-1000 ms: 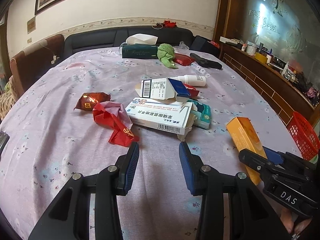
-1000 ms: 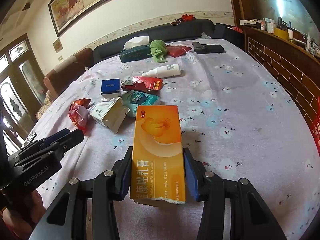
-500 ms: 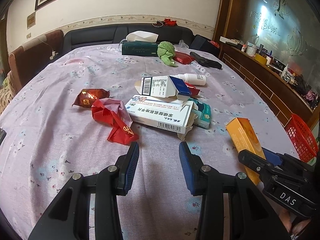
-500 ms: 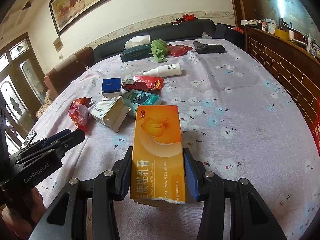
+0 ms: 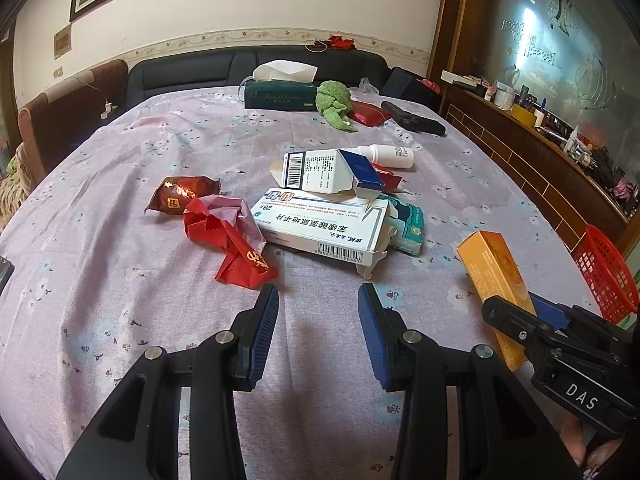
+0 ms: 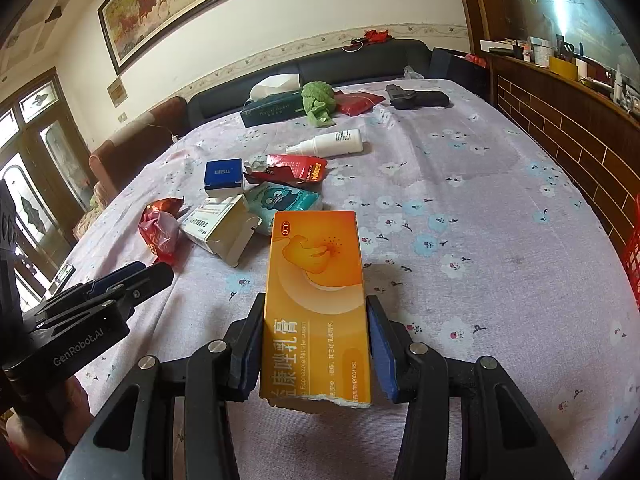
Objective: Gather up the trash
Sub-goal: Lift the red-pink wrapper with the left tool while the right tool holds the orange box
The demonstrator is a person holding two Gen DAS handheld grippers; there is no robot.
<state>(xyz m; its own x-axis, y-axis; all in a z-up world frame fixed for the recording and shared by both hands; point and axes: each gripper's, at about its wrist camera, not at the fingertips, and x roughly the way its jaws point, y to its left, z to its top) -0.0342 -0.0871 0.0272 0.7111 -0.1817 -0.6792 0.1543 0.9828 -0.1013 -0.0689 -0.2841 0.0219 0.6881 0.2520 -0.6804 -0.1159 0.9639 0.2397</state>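
Note:
My right gripper (image 6: 316, 308) is shut on an orange medicine box (image 6: 316, 292), held above the table; the box also shows in the left wrist view (image 5: 494, 276). My left gripper (image 5: 318, 300) is open and empty, just short of a pile of trash: a white and blue medicine box (image 5: 320, 226), a second white box with a blue end (image 5: 328, 172), a crumpled red wrapper (image 5: 228, 236), a dark red snack packet (image 5: 180, 196) and a teal tissue pack (image 5: 408, 224).
A red basket (image 5: 604, 276) stands off the table's right edge. At the back are a white bottle (image 5: 390, 156), a tissue box (image 5: 280, 94), a green cloth (image 5: 334, 104), a red pouch (image 5: 368, 114) and a black object (image 5: 412, 122). A brick-faced counter (image 6: 568, 136) runs along the right.
My left gripper has turned slightly left, so the trash pile has shifted right in its view. My right gripper still holds the orange box, nearly still.

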